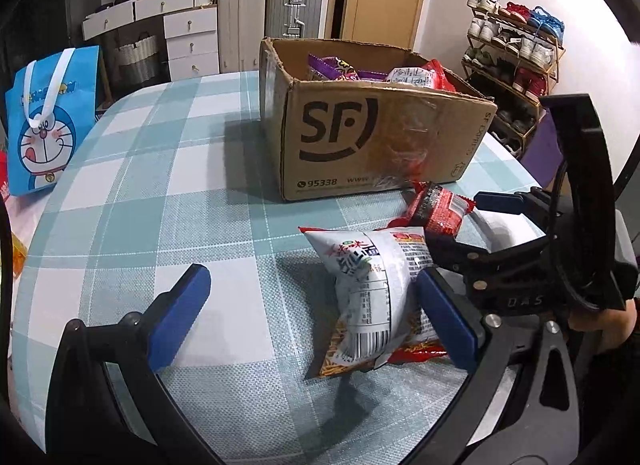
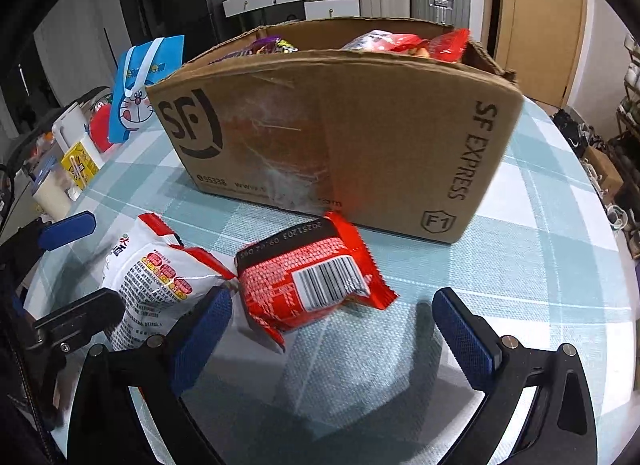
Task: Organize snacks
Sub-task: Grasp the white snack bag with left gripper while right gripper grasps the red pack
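Observation:
A white snack bag (image 1: 370,297) lies on the checked tablecloth, touching the right finger of my open left gripper (image 1: 316,305). It also shows in the right wrist view (image 2: 156,281). A red snack pack (image 2: 316,285) lies between the open fingers of my right gripper (image 2: 332,329), close to the left finger; it shows in the left wrist view (image 1: 438,209) too. The right gripper (image 1: 472,229) is seen there beside the white bag. An open SF cardboard box (image 1: 372,137) (image 2: 340,137) behind holds several snack packs.
A blue Doraemon bag (image 1: 48,121) (image 2: 140,93) stands at the table's left edge. A yellow carton (image 2: 80,165) and cups stand near it. Suitcases (image 1: 294,9), drawers and a shoe rack (image 1: 516,61) stand beyond the table.

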A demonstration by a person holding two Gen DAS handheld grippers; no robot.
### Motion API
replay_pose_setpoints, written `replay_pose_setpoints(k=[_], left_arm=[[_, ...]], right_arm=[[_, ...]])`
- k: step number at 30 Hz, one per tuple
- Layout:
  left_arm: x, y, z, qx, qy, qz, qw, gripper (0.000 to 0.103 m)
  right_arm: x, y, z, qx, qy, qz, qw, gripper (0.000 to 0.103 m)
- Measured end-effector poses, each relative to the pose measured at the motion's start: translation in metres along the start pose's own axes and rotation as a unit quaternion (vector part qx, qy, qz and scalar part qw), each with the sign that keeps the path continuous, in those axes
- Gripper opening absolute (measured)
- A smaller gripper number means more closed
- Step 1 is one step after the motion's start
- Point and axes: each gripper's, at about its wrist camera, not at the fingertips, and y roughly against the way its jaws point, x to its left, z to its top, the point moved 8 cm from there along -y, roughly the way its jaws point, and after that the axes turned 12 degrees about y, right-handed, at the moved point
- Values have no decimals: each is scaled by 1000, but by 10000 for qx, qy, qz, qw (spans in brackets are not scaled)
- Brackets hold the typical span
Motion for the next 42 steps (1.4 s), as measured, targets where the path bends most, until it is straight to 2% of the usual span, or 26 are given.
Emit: replay_pose_setpoints(k=[4, 6, 10, 13, 24, 29, 34, 35, 37, 42], left_arm=[[0, 0, 0, 4, -1, 0, 10000, 102], [0, -1, 0, 17, -6, -17, 10000, 102], [0, -1, -1, 48, -10, -49, 10000, 102], [-1, -2, -2, 92, -23, -91, 9999, 102], [-12, -5, -10, 280, 16, -339, 9990, 102], [-14, -9, -14, 368, 91, -377, 9986, 102], [-18, -12, -15, 413, 132, -427, 9981, 102], [-18, -13, -16, 442, 151, -433, 9980, 101], [-18, -15, -18, 537, 195, -463, 9973, 90], [-25, -19, -25, 685, 136, -577, 9959, 73]], right_arm=[[3, -2, 3, -8, 58, -28, 10000, 101], [5, -2, 4, -49, 91, -43, 9999, 97], [7, -1, 3, -56, 121, 75, 9999, 81], [9, 1, 2, -91, 172, 108, 9998, 76], [8, 10, -2, -211, 219, 195, 9993, 65], [6, 18, -6, -286, 203, 234, 9991, 54], [1, 25, -13, -311, 182, 184, 9992, 51], [-1, 27, -15, -310, 176, 172, 9992, 51], [-1, 28, -17, -308, 171, 154, 9993, 50], [-4, 38, -28, -300, 141, 132, 9994, 50]])
